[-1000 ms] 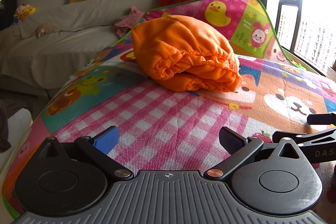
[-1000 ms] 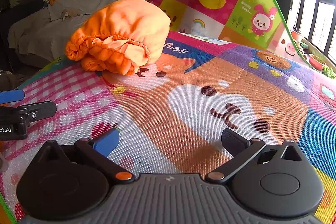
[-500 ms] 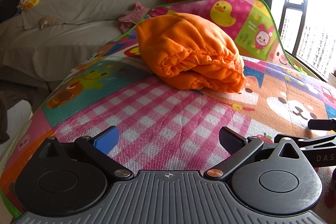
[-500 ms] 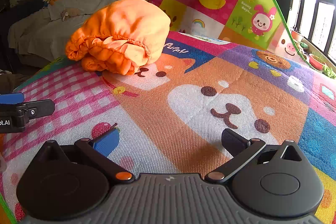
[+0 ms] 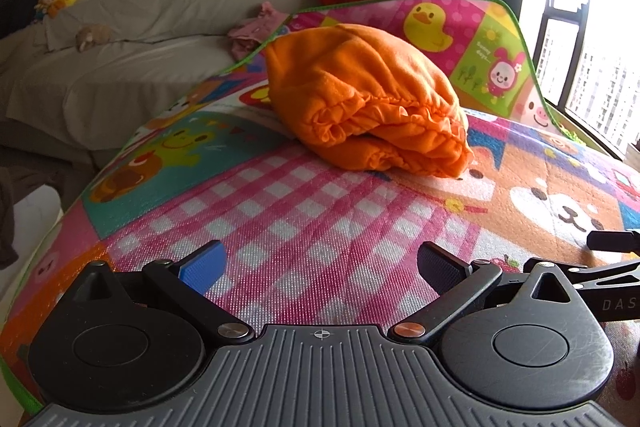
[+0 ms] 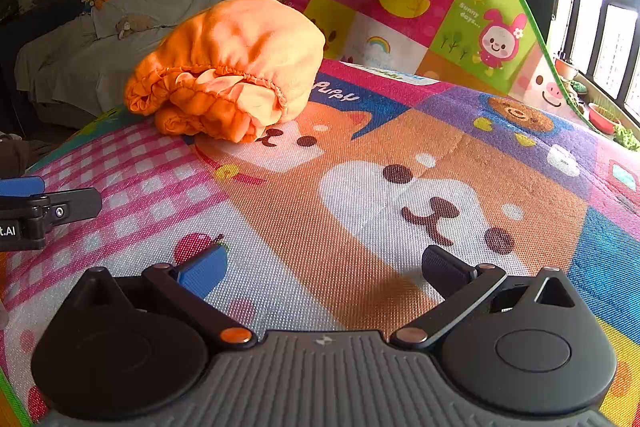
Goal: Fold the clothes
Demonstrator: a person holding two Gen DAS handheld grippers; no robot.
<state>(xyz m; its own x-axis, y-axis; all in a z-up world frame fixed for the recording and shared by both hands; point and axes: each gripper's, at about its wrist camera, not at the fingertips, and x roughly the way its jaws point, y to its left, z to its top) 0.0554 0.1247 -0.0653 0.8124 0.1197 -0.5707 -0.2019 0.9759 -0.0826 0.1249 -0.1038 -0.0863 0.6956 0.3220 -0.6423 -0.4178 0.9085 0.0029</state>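
Observation:
An orange garment with ruffled elastic edges (image 5: 372, 99) lies folded in a bundle on the colourful play mat (image 5: 304, 215); it also shows in the right wrist view (image 6: 232, 67). My left gripper (image 5: 320, 263) is open and empty, low over the pink checked patch, well short of the garment. My right gripper (image 6: 324, 267) is open and empty over the dog picture on the mat (image 6: 400, 187), to the right of the garment. Each gripper's fingers show at the other view's edge.
The mat's far end curls up with a duck and bunny print (image 6: 440, 11). Behind it stands a white-covered sofa (image 5: 120, 59) with yellow cushions, red fabric and a pink cloth (image 5: 256, 31). Windows are on the right.
The left gripper has drifted a little left and slightly nearer the garment. The right gripper has barely moved. Both stay open.

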